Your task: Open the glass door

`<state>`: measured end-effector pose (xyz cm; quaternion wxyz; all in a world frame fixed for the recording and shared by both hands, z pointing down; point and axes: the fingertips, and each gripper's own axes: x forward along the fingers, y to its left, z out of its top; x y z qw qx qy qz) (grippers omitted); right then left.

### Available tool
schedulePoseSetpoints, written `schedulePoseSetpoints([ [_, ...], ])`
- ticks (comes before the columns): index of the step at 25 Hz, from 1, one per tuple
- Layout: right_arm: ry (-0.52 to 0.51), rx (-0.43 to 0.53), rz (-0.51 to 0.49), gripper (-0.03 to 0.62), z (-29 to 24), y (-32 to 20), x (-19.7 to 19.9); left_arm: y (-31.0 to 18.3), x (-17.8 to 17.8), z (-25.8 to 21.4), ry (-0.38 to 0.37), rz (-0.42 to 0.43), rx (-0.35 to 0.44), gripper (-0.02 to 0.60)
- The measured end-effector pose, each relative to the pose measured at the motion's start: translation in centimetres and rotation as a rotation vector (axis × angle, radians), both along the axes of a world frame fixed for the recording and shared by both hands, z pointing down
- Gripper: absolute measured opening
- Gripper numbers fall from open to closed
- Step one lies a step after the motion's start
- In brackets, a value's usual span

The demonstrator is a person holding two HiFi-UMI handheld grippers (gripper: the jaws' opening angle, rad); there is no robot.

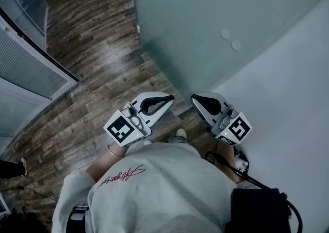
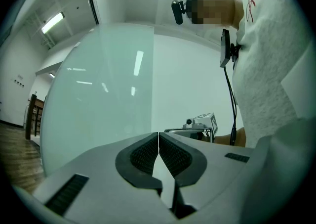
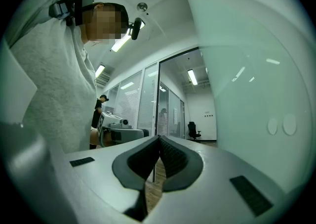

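Left hand-held gripper point(image 1: 170, 98) and right hand-held gripper point(image 1: 195, 98), both closed on nothing, before one glass door point(image 1: 205, 21).

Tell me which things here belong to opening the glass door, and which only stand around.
For the job:
- frosted glass door
- left gripper, shut, empty
- right gripper, shut, empty

Not part of it:
- office chair
- partition with blinds
- bystander in black
- wooden floor

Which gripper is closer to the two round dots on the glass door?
Right. The right gripper sits close to the glass door, on the side with the two round dots. The left gripper is farther left, over the wood floor.
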<state>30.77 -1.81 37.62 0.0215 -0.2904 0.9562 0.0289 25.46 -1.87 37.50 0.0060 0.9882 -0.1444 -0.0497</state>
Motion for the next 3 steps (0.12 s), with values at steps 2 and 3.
schedulePoseSetpoints([
  [2, -0.001, 0.007, 0.002, 0.018, -0.14, -0.14, 0.04, -0.09, 0.10, 0.03, 0.002, -0.006, 0.001, 0.018],
  [3, -0.001, 0.010, 0.002, 0.018, -0.20, -0.20, 0.03, -0.14, 0.12, 0.04, 0.003, -0.009, 0.001, 0.018],
])
